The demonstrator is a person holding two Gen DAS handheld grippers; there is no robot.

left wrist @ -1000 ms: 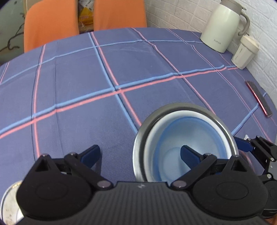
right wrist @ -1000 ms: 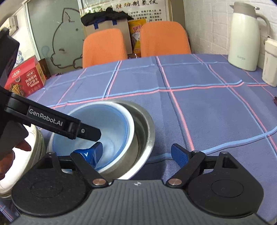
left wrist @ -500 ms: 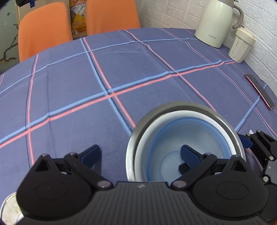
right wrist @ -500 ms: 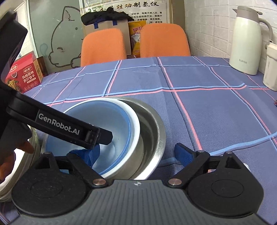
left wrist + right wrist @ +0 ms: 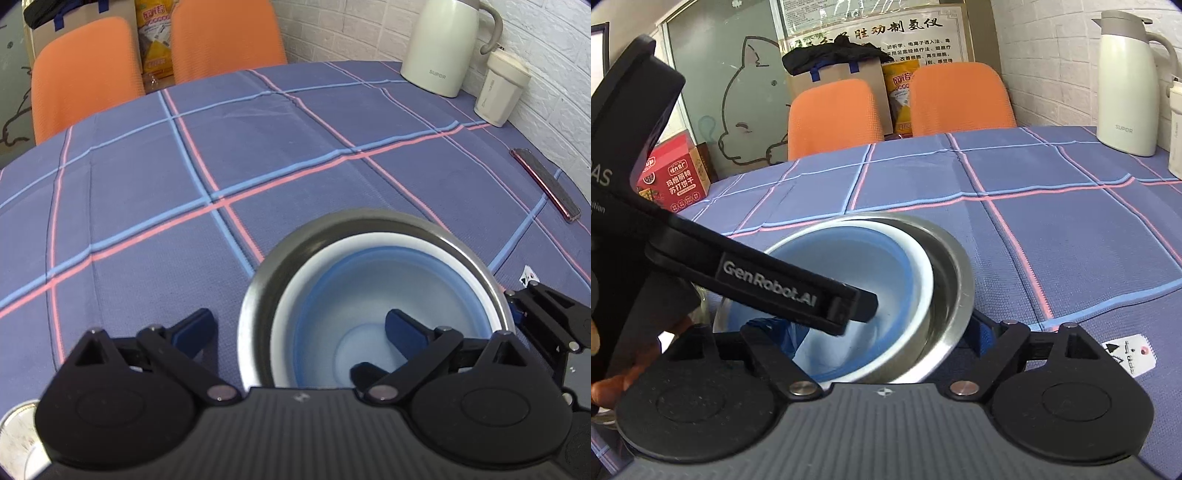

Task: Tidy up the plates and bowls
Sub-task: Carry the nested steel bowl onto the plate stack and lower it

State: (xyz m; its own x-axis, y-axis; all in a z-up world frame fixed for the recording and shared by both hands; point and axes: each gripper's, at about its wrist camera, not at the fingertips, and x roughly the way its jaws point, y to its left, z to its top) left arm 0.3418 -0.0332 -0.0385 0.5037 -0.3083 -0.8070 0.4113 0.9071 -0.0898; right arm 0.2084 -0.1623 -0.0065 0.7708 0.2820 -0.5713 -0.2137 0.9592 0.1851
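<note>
A steel bowl [image 5: 258,295] stands on the blue checked tablecloth, and a white bowl with a blue inside [image 5: 369,295] is nested in it. My left gripper [image 5: 297,328] is open across the bowls' left rim, one finger inside the blue bowl and the other over the cloth. In the right wrist view the same steel bowl [image 5: 956,288] and blue bowl [image 5: 849,266] lie under my right gripper [image 5: 882,332]. It is open across the right rim, with its right finger outside the steel wall. The left gripper's arm [image 5: 798,291] crosses over the bowl.
Another steel dish [image 5: 14,435] peeks out at the lower left. A cream thermos [image 5: 443,44], a cup [image 5: 502,92] and a dark red-edged slab [image 5: 543,181] stand along the right wall. Two orange chairs [image 5: 831,114] and a red box [image 5: 676,173] are beyond the table.
My right gripper has moved in, so the steel bowl's right rim now sits between its fingers. The left wrist view has tilted up and shows more of the far table.
</note>
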